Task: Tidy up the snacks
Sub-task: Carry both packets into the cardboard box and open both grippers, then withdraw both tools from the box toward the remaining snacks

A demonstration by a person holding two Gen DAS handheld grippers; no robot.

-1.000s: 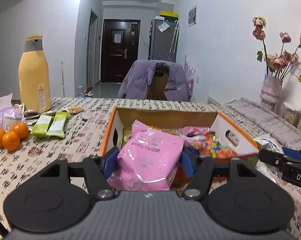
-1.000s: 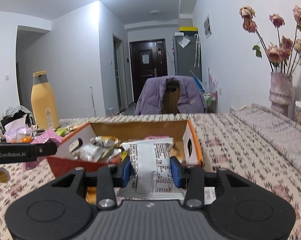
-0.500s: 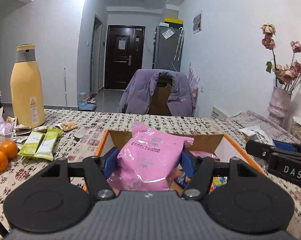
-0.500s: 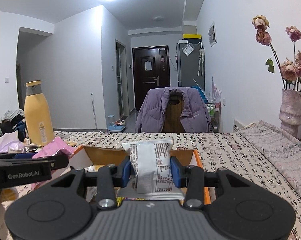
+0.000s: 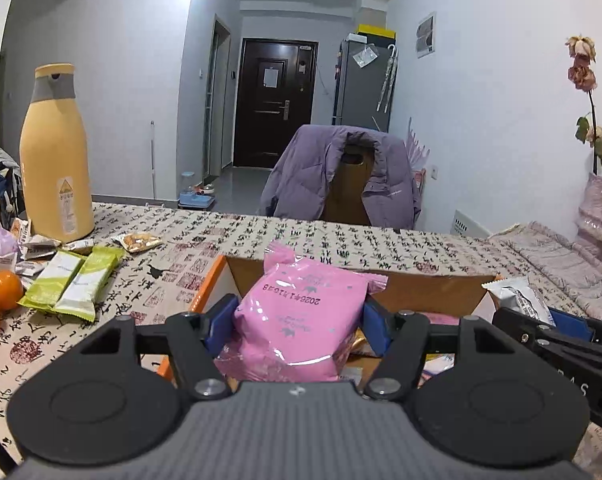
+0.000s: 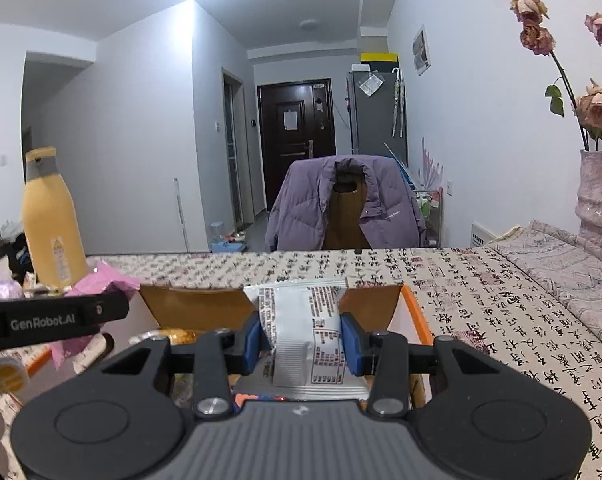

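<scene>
While both grippers hang over the cardboard box (image 5: pixel 421 284), each one has a snack packet pinched between its blue pads. Over on the left, the left gripper (image 5: pixel 299 322) is clamped on a puffy pink snack bag (image 5: pixel 297 320), the pads pressing into both sides, the bag's crimped top standing up above the fingers and a printed date code reading upside down across its face. Beneath it, the box's brown inner wall and orange rim show, with a few wrappers just visible inside.

Now the right side: the right gripper (image 6: pixel 304 342) squeezes a white packet (image 6: pixel 303 328) with red and black print, held upright, its sealed top edge level with the far wall of the box (image 6: pixel 197 308). From the left wrist view that same white packet (image 5: pixel 517 300) peeks in at the right edge, sitting in the other tool's blue pads.

Off to the left on the patterned tablecloth (image 5: pixel 341 240), two green wrapped bars (image 5: pixel 75 282) lie side by side, near two oranges (image 5: pixel 3 290) and a small clear packet of golden snacks (image 5: pixel 139 241). A tall yellow flask (image 5: pixel 55 156) with a grey collar stands behind them. Beyond the table, a purple jacket (image 5: pixel 341 176) is draped over a chair, and a vase (image 6: pixel 601 196) of dried roses stands at the far right.
</scene>
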